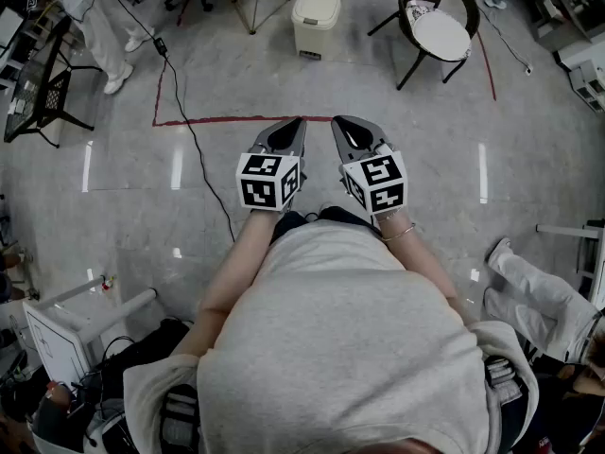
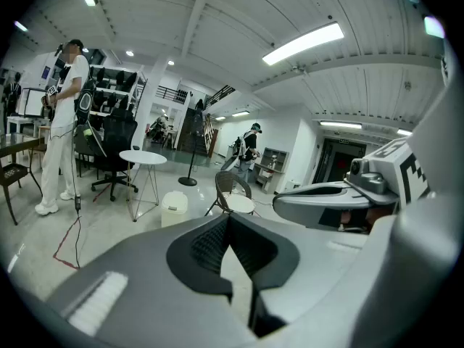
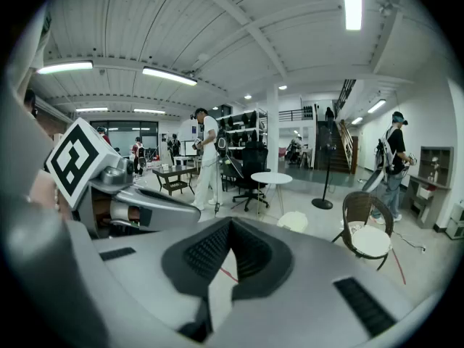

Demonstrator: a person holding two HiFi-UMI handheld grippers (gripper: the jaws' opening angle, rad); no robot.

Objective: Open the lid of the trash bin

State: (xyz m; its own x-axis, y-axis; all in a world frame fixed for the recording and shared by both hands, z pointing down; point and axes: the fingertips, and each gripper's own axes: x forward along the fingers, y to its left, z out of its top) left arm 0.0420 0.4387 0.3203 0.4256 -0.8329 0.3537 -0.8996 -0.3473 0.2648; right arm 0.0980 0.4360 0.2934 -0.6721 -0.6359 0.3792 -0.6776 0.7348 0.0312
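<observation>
Nearest: the person holds both grippers side by side just ahead of the chest, pointing to 12 o'clock.
- The left gripper (image 1: pixel 291 125) has its jaws clenched tip to tip. Its own view shows nothing between them, only bare floor (image 1: pixel 406 173) past the tips.
- The right gripper (image 1: pixel 342 124) is the same: jaws pressed together at the tips and empty. Neither gripper touches anything.

Middle distance: a red tape line (image 1: pixel 227 120) runs across the floor just beyond the jaw tips, from 12 toward 10 o'clock. A black cable (image 1: pixel 194 135) crosses it.

Far: the trash bin (image 1: pixel 315 22) stands on the floor at 12 o'clock, well apart from both grippers. It is a small pale bin, and its lid (image 1: pixel 317 4) lies flat and closed. A dark chair (image 1: pixel 437 19) with a pale seat stands near it at about 1 o'clock. A second person in white stands at about 10 o'clock, partly out of frame.

Progress (judgement): no part of the task is done. The lid is down and untouched. What remains is the whole approach across the floor, then parting the jaws or pressing on the lid, then lifting it.
</observation>
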